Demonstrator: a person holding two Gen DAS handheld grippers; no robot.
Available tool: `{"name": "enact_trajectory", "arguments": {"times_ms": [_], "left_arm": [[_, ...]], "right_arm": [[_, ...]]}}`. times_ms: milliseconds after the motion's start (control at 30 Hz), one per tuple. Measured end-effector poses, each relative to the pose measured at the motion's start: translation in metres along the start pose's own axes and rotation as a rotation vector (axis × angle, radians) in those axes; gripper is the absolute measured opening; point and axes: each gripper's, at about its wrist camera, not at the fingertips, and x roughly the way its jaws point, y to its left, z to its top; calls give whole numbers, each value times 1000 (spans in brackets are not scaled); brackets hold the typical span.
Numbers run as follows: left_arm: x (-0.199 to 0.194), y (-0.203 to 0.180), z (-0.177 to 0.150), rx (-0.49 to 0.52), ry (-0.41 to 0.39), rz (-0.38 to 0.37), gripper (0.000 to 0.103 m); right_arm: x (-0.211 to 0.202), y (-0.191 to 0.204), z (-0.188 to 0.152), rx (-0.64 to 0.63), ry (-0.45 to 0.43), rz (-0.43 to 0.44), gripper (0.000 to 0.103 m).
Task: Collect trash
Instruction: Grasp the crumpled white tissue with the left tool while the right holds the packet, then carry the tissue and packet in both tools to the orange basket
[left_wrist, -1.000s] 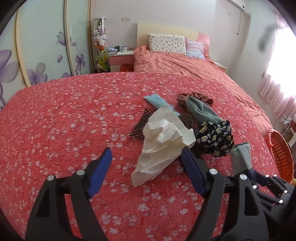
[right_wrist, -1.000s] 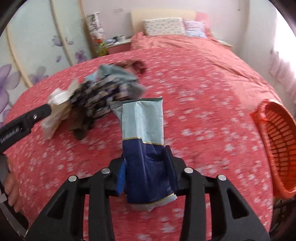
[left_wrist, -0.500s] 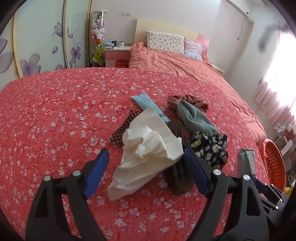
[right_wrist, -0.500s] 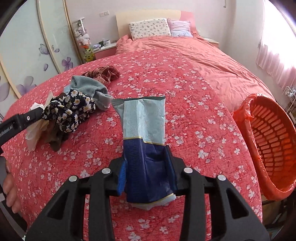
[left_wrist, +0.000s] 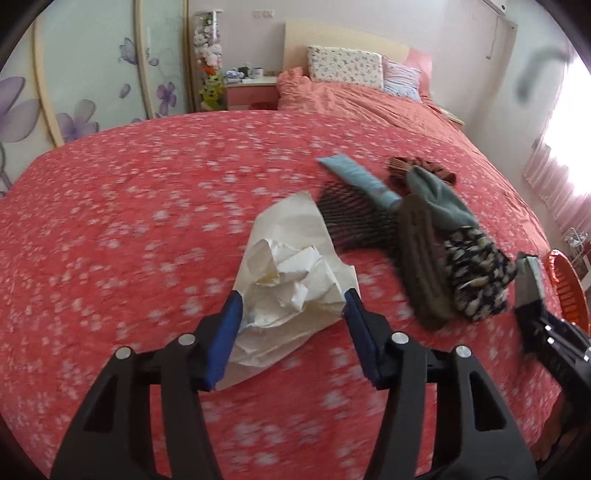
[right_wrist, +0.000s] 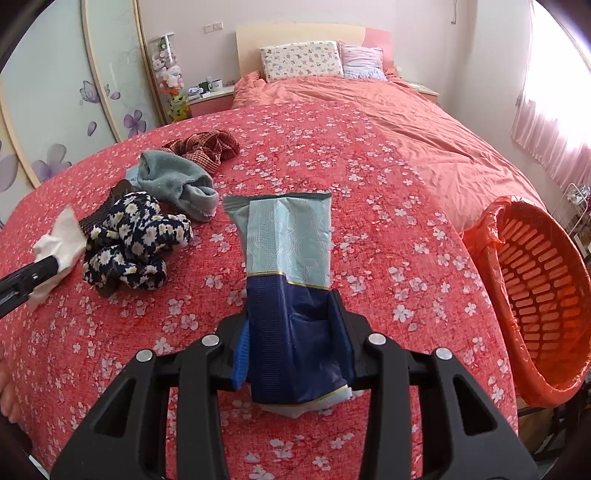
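A crumpled white paper (left_wrist: 291, 280) lies on the red flowered bedspread (left_wrist: 129, 229). My left gripper (left_wrist: 291, 317) has its blue jaws on either side of the paper, touching its edges, partly closed around it. My right gripper (right_wrist: 293, 332) is shut on a blue and pale-green plastic wrapper (right_wrist: 291, 266), held above the bedspread; it also shows at the right of the left wrist view (left_wrist: 530, 280). An orange bin (right_wrist: 535, 295) with an orange liner stands at the bed's right side. A pale-blue wrapper (left_wrist: 358, 181) and a black mesh piece (left_wrist: 347, 218) lie beyond the paper.
A grey sock (right_wrist: 177, 184), a dark flowered cloth (right_wrist: 136, 240), a red checked cloth (right_wrist: 203, 147) and a brown sock (left_wrist: 424, 266) lie in a pile on the bed. Pillows (right_wrist: 301, 61) lie at the head. A nightstand (left_wrist: 251, 92) is by the wardrobe.
My left gripper has moved forward over the paper and its jaws have narrowed onto it. My right gripper has carried the wrapper rightward, nearer the orange bin.
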Motion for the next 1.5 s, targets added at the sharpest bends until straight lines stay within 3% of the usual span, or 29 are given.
{"name": "enact_trajectory", "arguments": {"times_ms": [367,1500], "left_arm": [[12,9,-9,-11,-6,66,60],[11,12,-11,-37,2,47,63]], "right_arm": [[3,1,-1,-3,4,2,42],[4,-3,-2,8,2,47,49]]}}
